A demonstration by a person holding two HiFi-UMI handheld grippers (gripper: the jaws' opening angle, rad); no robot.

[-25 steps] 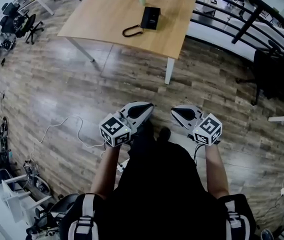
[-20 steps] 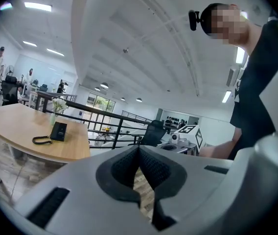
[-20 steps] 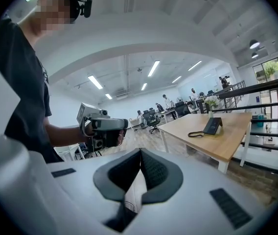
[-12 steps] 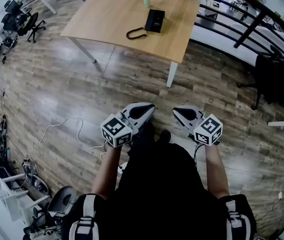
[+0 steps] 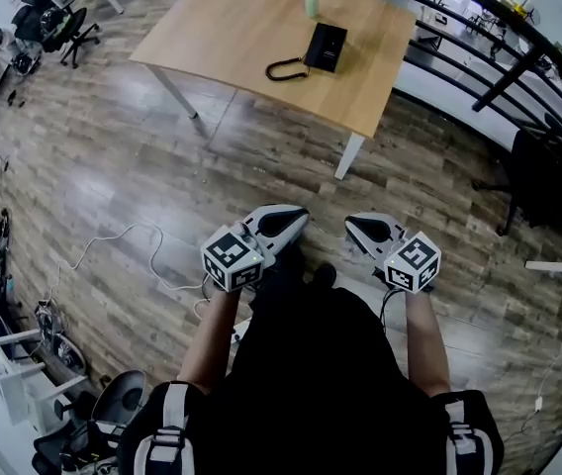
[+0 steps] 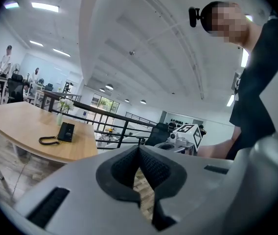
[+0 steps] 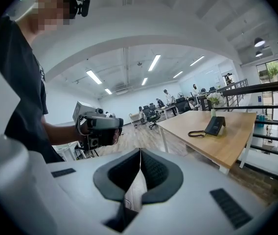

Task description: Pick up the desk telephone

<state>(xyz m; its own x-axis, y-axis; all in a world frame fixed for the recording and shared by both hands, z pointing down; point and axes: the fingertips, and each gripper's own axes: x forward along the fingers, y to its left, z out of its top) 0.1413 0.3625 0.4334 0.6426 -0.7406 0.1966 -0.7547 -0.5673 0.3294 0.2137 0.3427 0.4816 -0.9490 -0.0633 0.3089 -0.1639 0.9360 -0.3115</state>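
Observation:
A black desk telephone lies on a wooden table far ahead, its coiled cord curling off to the left. The telephone also shows small at the left of the left gripper view, and the telephone sits at the right of the right gripper view. My left gripper and right gripper are held side by side close to the person's body, well short of the table. Both are shut with nothing between the jaws.
A small vase with flowers stands behind the telephone. Black railings run along the right. Office chairs and gear crowd the left side. A white cable trails across the wood floor.
The table and telephone have shifted down and to the right in the head view and look nearer. Both grippers keep the same pose, shut.

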